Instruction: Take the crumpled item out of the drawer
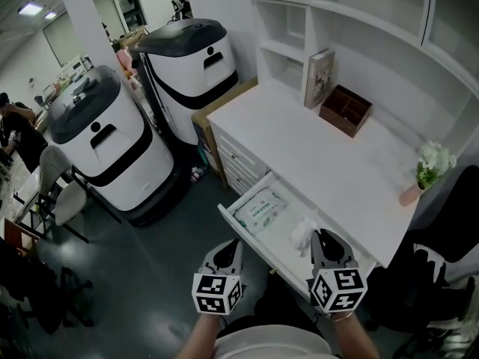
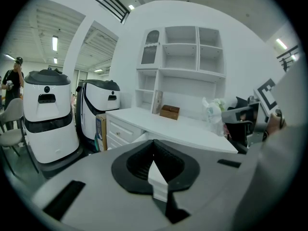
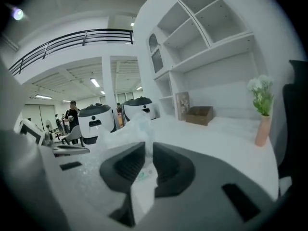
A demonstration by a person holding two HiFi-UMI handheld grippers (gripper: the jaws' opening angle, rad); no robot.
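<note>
over the open drawer (image 1: 278, 234), your right gripper (image 3: 145, 150) clenched the crumpled item (image 1: 302, 232) to lift it out; your left gripper (image 2: 154, 146) hung closed, empty.

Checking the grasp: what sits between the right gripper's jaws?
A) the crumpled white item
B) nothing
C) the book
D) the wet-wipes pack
A: the right gripper has its jaws pinched on the crumpled white item, while the wet-wipes pack lies in the open drawer.

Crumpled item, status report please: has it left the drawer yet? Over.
Right hand-held gripper shut on crumpled item. Left hand-held gripper shut, empty. Item over open drawer; wipes pack lies clear.
</note>
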